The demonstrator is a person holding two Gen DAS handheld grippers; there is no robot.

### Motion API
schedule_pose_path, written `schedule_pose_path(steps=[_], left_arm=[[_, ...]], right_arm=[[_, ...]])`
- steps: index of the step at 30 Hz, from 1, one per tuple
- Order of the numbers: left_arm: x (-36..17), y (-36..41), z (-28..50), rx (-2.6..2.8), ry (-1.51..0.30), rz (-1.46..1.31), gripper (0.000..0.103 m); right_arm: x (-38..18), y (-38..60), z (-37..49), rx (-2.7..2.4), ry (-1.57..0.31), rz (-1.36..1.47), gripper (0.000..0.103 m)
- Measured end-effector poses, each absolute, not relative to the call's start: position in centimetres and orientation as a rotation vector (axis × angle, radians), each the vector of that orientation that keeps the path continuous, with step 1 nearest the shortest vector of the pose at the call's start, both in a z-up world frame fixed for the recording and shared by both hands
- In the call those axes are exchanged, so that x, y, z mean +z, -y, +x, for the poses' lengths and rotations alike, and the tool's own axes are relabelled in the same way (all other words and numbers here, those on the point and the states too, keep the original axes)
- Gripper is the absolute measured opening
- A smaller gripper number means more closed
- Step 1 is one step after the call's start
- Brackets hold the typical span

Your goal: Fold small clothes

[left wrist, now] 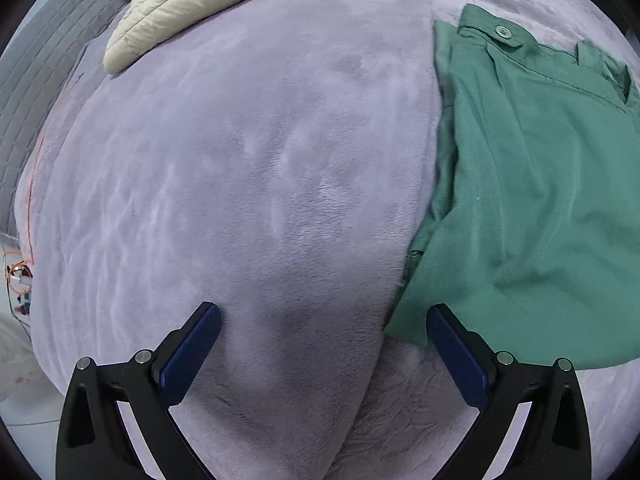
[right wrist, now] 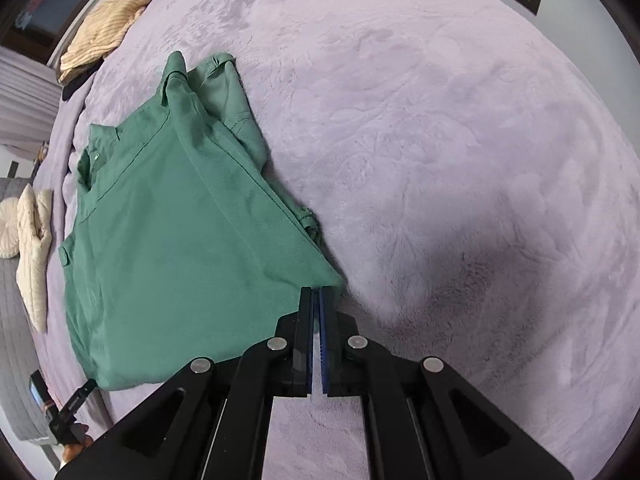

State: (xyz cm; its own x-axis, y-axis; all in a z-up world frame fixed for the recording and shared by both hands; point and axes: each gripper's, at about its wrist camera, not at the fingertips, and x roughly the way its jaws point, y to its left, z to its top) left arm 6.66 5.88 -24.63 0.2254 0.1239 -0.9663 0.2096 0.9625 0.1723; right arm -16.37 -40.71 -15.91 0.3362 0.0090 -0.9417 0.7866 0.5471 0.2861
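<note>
Black linkage arms and blue-padded fingers fill the bottom of both wrist views.

Item: green garment (right wrist: 192, 232), a buttoned piece partly folded, lying flat on a lilac plush blanket (right wrist: 440, 140). In the right wrist view it occupies the left half; its near corner runs up to the fingertips. In the left wrist view the same green garment (left wrist: 532, 184) lies at the right, a button tab showing near its far edge.

Right gripper (right wrist: 319, 290): jaws together, pads almost meeting, tips at the garment's near corner. Whether a fold of cloth is pinched between the pads cannot be told. It points steeply down at the blanket.

Left gripper (left wrist: 323, 312): jaws wide apart, nothing between them but blanket. One finger (left wrist: 456, 354) sits over the garment's near hem; contact cannot be told. It also points steeply down.

Surface: blanket (left wrist: 240, 160) soft, brushed, with a raised fold running beside the garment's left edge.

Surroundings: cream quilted garment (left wrist: 192, 4) at the far edge of the blanket; tan ribbed knit (right wrist: 108, 24) farther off; grey quilted cover (left wrist: 36, 68) beyond the blanket's edge; dark window (right wrist: 48, 4) in the corner.
</note>
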Motion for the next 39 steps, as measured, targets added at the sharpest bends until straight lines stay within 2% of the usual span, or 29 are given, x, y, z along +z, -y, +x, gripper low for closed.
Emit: schedule_pose_path(steps=[6, 7, 8, 9, 10, 11, 24, 27, 31, 33, 39], left_arm=[[-22.8, -6.2, 6.0, -0.098, -1.338, 0.286, 0.103], [-22.4, -6.2, 5.8, -0.110, -1.339, 0.283, 0.103], [-22.0, -6.1, 5.4, -0.128, -1.338, 0.280, 0.103], [-21.7, -6.0, 5.5, -0.141, -1.336, 0.280, 0.103], [-21.4, -5.7, 5.0, -0.154, -1.334, 0.283, 0.103], [-21.3, -5.3, 4.5, -0.172, -1.333, 0.286, 0.103], [-21.0, -3.6, 2.1, -0.312, -1.334, 0.373, 0.103], [-21.2, -3.8, 2.3, -0.330, -1.352, 0.349, 0.103], [-21.4, -4.2, 2.9, -0.339, -1.341, 0.302, 0.103], [-21.3, -4.5, 3.0, -0.335, -1.338, 0.275, 0.103], [-21.5, -4.9, 3.5, -0.339, -1.357, 0.247, 0.103]], right_arm=[[-14.8, 35.7, -15.2, -0.517, -1.126, 0.902, 0.005], [-14.8, 35.0, -15.0, -0.506, -1.127, 0.911, 0.011], [-14.8, 33.9, -14.8, -0.496, -1.130, 0.916, 0.025], [-14.8, 32.8, -14.7, -0.485, -1.136, 0.915, 0.035], [-14.7, 31.9, -14.6, -0.479, -1.137, 0.909, 0.050], [-14.7, 31.1, -14.5, -0.471, -1.140, 0.905, 0.053], [-16.5, 23.4, -13.1, -0.415, -1.213, 0.980, 0.059], [-16.5, 22.0, -12.7, -0.402, -1.225, 0.970, 0.068], [-16.7, 20.4, -11.7, -0.375, -1.246, 0.953, 0.072], [-16.8, 19.7, -11.0, -0.358, -1.244, 0.945, 0.081], [-17.0, 18.6, -8.9, -0.317, -1.237, 0.944, 0.081]])
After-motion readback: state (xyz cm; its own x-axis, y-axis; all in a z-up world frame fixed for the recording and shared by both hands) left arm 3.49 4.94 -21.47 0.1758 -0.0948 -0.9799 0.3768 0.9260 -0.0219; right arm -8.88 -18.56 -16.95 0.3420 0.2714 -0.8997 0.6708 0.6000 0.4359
